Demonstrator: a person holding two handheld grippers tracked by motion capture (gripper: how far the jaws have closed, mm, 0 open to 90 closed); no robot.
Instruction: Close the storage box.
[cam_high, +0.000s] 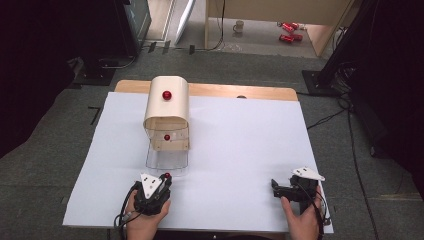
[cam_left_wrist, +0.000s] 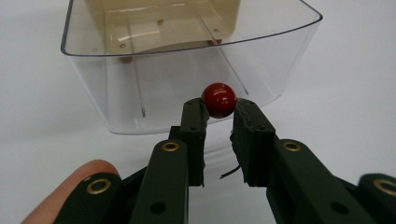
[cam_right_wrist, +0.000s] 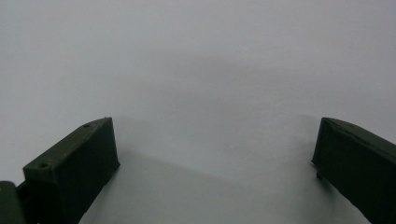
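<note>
Left tongs (cam_left_wrist: 219, 123): low centre of the left gripper view, jaws clamped on a red knob (cam_left_wrist: 218, 99) at their tips; in the high view they sit at the lower left, in the person's left hand (cam_high: 145, 217).
Red knob: fixed to the front wall of a clear drawer (cam_left_wrist: 140, 93), upper half of the left gripper view; in the high view it shows just below centre left.
Clear drawer: pulled out toward the bottom of the frame from a cream box (cam_high: 167, 112), its back end inside the box.
Cream box: upper centre left of the high view, rounded top with a second red knob (cam_high: 166, 95) on it; a third shows on its front.
Right tongs (cam_right_wrist: 215, 158): jaws wide apart, nothing between them, over the bare white counter (cam_right_wrist: 196, 70); lower right of the high view, well apart from the drawer.
Counter: white sheet over a wooden top.
</note>
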